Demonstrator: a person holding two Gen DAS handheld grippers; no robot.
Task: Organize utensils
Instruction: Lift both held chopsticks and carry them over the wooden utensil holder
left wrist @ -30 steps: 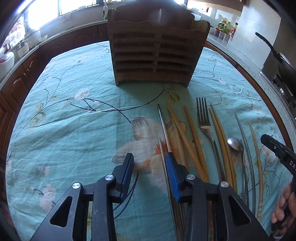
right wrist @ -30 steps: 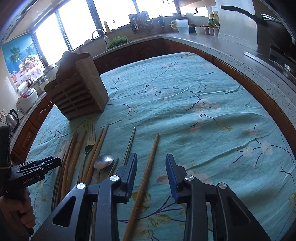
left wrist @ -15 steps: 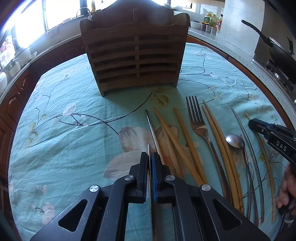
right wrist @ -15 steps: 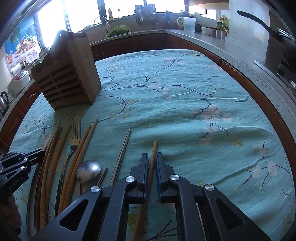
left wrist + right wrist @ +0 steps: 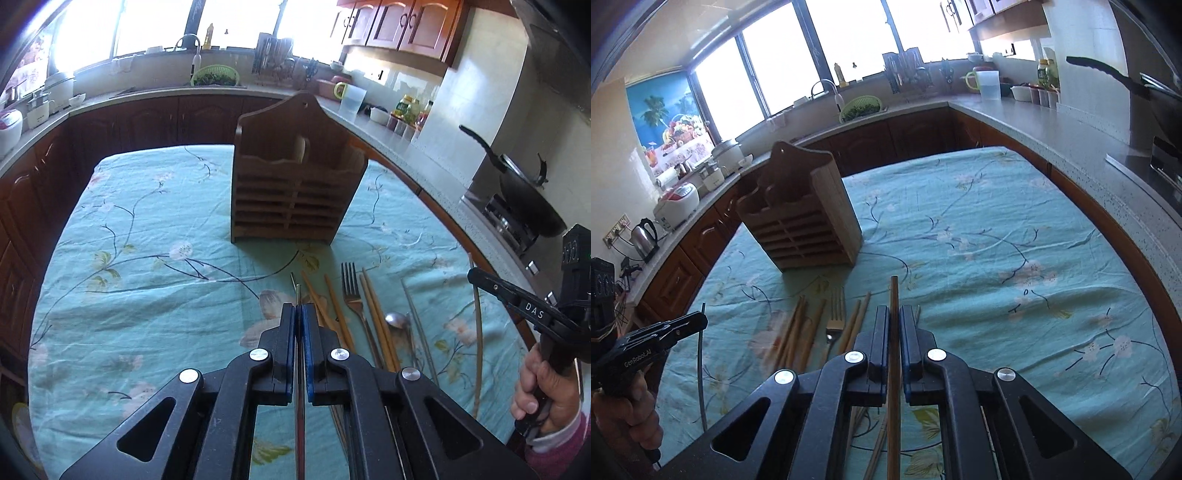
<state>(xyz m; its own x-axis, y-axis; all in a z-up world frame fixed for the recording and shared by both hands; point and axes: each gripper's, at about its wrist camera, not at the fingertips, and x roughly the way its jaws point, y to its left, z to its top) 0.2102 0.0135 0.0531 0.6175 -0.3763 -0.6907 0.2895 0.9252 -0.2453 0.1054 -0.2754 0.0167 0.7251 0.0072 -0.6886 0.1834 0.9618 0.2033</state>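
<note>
A slatted brown wooden utensil holder [image 5: 295,192] stands upright on a teal floral tablecloth [image 5: 147,295] in a kitchen, its scalloped top compartments facing the cameras. In front of the holder, the black left gripper [image 5: 299,314] is clamped on a thin silver metal chopstick [image 5: 300,295] — the blue-lined pads pressed against it, its tip sticking out toward the holder, clear of the cloth. To the right of that, the black right gripper [image 5: 894,317] pinches a slender brown wooden chopstick [image 5: 894,295] in the same way, the stick pointing toward the holder's near corner.

Between the two grippers, the remaining utensils lie in a loose row on the cloth in front of the holder: several tan bamboo chopsticks [image 5: 373,314], a silver metal fork [image 5: 351,291] with tines toward the holder, a silver spoon [image 5: 396,320] and more thin metal chopsticks [image 5: 413,317]. A hand [image 5: 546,387] in a pink cuff grips the right tool's handle.
</note>
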